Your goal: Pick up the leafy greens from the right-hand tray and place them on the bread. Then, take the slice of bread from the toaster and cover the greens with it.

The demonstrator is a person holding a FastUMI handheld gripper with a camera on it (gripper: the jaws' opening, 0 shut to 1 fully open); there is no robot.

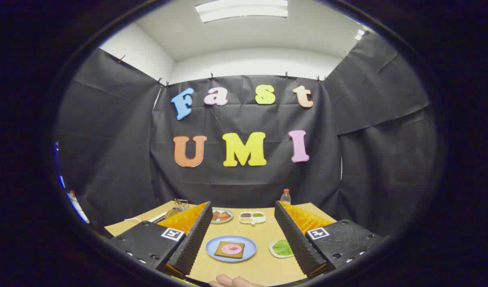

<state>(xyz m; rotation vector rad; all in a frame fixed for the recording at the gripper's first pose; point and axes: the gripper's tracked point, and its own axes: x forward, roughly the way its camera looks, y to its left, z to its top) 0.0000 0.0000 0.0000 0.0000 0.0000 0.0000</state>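
My gripper [242, 223] stands open above the wooden table [263, 267], nothing between its fingers. Below, between the fingers, a blue plate [212, 249] carries a slice of brown bread [224, 252] topped with a pink round of ham [232, 249]. To its right a small white tray [272, 250] holds the leafy greens [282, 247], partly hidden behind the right finger [293, 239]. The toaster [179, 207] shows as a metal shape at the back left, mostly covered by the left finger [196, 235].
At the back of the table sit a round dish with red food [222, 215], a white divided dish [252, 217] with fillings and a red-capped bottle [285, 196]. A person's hand [232, 282] rests at the table's near edge. Black cloth walls close in the booth.
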